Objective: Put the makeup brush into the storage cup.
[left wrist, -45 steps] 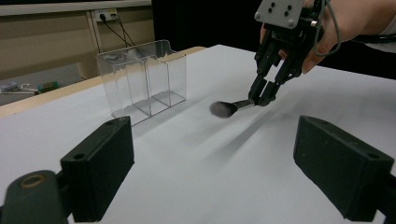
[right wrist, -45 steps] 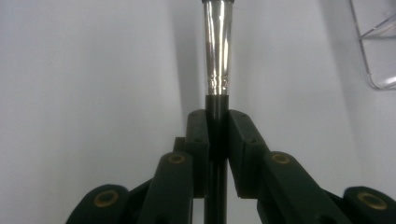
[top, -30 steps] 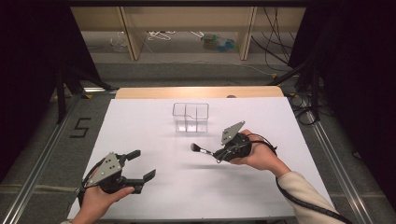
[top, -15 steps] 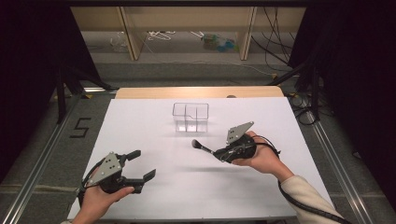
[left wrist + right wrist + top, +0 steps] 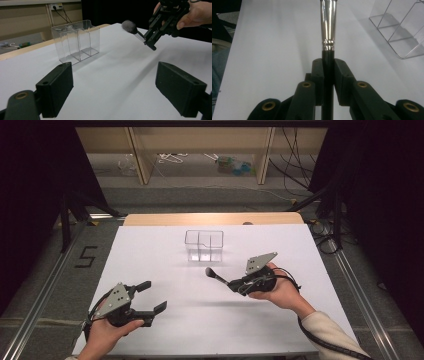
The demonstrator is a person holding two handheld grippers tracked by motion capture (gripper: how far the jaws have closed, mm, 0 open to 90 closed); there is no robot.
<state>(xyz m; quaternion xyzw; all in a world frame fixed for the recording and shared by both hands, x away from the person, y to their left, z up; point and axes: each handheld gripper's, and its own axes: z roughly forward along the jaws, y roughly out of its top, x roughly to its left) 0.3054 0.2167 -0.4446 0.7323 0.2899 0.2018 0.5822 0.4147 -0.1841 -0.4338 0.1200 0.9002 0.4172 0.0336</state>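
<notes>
Both right gripper (image 5: 327, 67) fingers clamp the brush (image 5: 328, 30), bristles cut off; left gripper (image 5: 115, 87) fingers apart.

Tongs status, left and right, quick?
Left tongs: open, nothing between the jaws.
Right tongs: shut on the makeup brush, gripping its black handle, bristle end pointing toward the clear organizer.

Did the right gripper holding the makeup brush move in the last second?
Yes. The right gripper drifted slightly toward the near edge, away from the clear plastic divided organizer.
</notes>
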